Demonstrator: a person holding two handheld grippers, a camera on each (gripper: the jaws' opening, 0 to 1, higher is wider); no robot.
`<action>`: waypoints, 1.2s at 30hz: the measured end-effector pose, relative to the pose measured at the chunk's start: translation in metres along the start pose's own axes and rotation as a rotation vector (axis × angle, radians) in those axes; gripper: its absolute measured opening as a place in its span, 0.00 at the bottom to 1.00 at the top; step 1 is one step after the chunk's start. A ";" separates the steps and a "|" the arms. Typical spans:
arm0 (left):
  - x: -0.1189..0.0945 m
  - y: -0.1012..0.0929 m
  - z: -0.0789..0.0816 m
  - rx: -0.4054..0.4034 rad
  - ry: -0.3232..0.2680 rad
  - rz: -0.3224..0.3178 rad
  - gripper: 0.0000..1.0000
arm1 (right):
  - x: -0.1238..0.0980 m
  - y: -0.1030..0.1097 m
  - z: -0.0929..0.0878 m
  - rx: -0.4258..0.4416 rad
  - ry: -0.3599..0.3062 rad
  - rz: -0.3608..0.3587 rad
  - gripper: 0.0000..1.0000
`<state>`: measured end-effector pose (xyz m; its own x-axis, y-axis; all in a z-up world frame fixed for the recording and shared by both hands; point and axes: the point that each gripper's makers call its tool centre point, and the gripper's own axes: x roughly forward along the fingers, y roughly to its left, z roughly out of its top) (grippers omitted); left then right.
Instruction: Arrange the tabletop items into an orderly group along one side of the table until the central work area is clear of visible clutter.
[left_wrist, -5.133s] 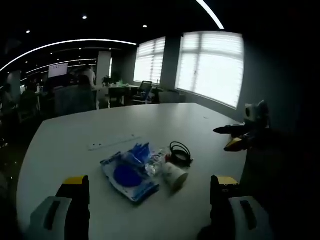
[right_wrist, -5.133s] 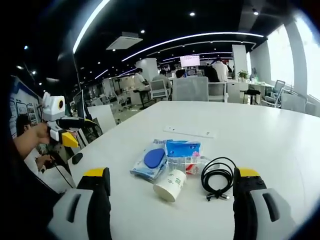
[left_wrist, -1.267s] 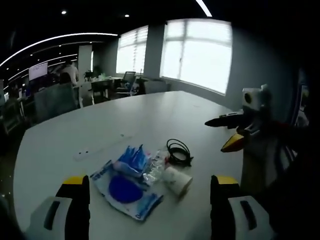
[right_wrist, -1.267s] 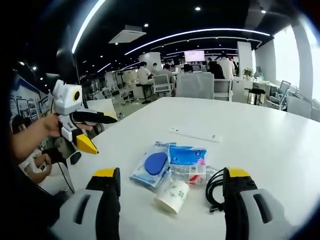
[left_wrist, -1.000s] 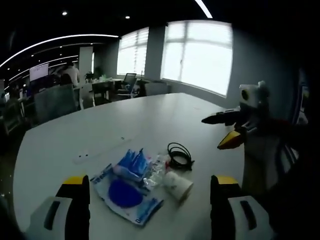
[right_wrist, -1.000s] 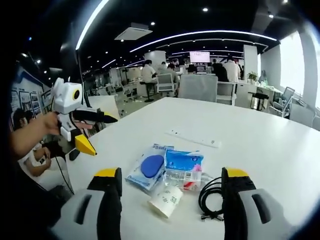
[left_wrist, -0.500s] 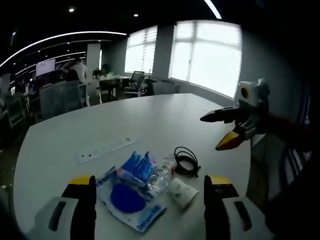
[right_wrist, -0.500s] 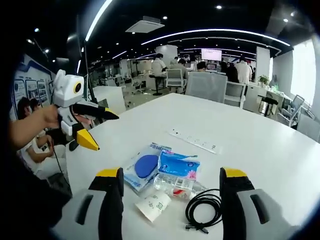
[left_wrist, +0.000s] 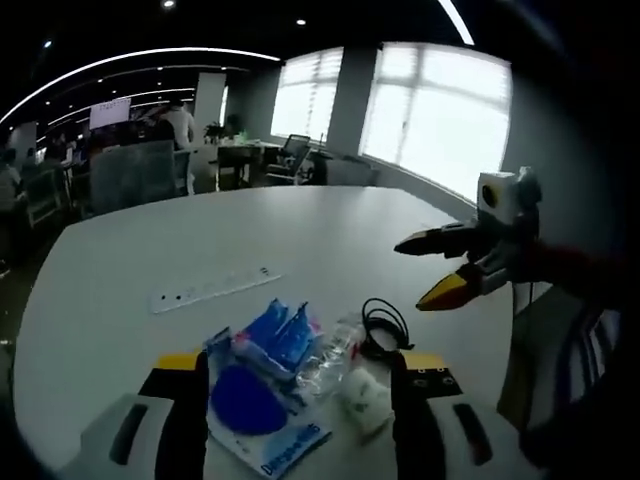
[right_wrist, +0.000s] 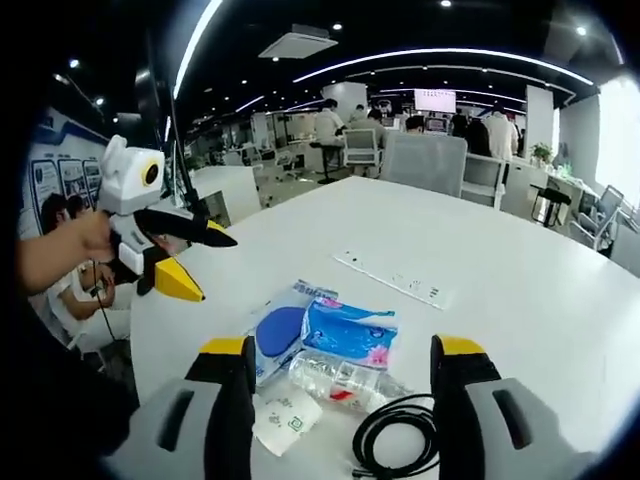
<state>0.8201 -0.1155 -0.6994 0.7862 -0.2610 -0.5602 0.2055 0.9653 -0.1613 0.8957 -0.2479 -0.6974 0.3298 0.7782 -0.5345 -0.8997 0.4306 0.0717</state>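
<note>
A small pile lies on the white table (left_wrist: 110, 250): a blue pouch (left_wrist: 245, 400), a blue tissue pack (left_wrist: 280, 335), a crushed clear bottle (left_wrist: 330, 365), a paper cup on its side (left_wrist: 367, 402) and a coiled black cable (left_wrist: 385, 328). A white power strip (left_wrist: 212, 288) lies just beyond. My left gripper (left_wrist: 300, 362) hovers open in front of the pile. In the right gripper view I see the pouch (right_wrist: 275, 335), tissue pack (right_wrist: 350, 335), bottle (right_wrist: 340, 380), cup (right_wrist: 283, 415), cable (right_wrist: 400, 432) and power strip (right_wrist: 392, 277). My right gripper (right_wrist: 342, 347) is open and holds nothing.
The right gripper (left_wrist: 408, 275) shows beyond the table's edge, jaws apart. The left gripper (right_wrist: 220, 268), held by a hand (right_wrist: 60, 250), is off the table's near-left edge. Office chairs (right_wrist: 425, 160) and people stand behind the far edge. Bright windows (left_wrist: 440, 130) lie past the table.
Both grippers have come closer to the pile, which now looms larger between the jaws. The items themselves lie as before. Both grippers stay open.
</note>
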 end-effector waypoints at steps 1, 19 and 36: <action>0.004 -0.002 -0.004 -0.010 0.009 -0.012 0.68 | 0.003 -0.002 -0.003 0.004 0.009 0.007 0.66; 0.045 0.010 0.003 -0.033 0.026 0.007 0.62 | 0.036 -0.042 0.000 -0.051 0.101 0.055 0.62; 0.063 0.022 0.005 -0.035 0.050 0.015 0.59 | 0.056 -0.066 -0.009 -0.082 0.162 0.071 0.56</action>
<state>0.8774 -0.1105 -0.7340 0.7589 -0.2475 -0.6024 0.1725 0.9683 -0.1806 0.9706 -0.2372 -0.7396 0.2208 0.7188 -0.6593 -0.9415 0.3335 0.0483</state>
